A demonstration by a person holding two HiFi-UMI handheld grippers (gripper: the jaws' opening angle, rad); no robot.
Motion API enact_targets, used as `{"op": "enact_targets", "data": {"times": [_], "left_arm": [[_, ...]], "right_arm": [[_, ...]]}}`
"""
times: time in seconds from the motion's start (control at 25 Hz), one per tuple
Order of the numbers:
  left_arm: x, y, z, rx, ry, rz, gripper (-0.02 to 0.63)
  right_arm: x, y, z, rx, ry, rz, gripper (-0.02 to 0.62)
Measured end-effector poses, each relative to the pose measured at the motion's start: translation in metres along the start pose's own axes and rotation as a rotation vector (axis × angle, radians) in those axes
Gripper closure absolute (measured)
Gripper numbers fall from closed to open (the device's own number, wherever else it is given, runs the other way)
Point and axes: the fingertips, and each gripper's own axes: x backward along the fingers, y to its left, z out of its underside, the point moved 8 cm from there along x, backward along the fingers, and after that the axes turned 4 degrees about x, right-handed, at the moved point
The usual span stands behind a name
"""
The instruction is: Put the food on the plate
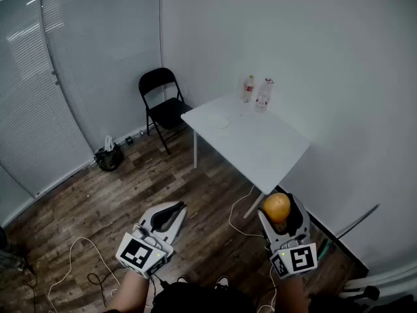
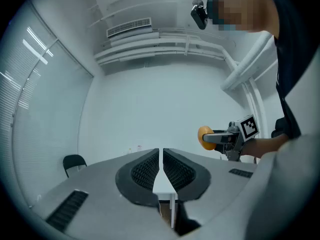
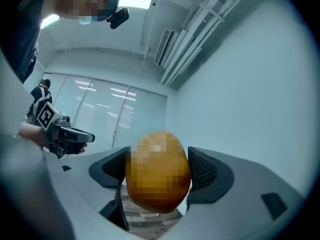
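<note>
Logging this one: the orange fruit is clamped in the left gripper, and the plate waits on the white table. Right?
No: the right gripper holds the orange fruit, as the right gripper view shows. The plate does wait on the white table.

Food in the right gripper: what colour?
Orange-yellow. The food shows best in the head view.

You hold both grippers low and near you, jaws pointing to the far side. Your left gripper (image 1: 172, 211) has its jaws pressed together, empty. Your right gripper (image 1: 281, 212) clamps its wide-spread jaws on an orange fruit (image 1: 275, 205).
</note>
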Motion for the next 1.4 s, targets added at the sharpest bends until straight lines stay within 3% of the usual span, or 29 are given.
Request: {"op": "enact_targets", "data": {"times": [0.84,1.4], "left_arm": [[0.026,-0.007,0.005,0.006,0.010,0.012,0.564],[0.063,0.067,0.016,0.008,0.031,0.058,0.563]], "right_arm": [[0.009,0.029,0.004,0.034,0.034,-0.058,0.221],[-0.047,0.101,0.011,0.005,0.031,-0.070,0.221]]}}
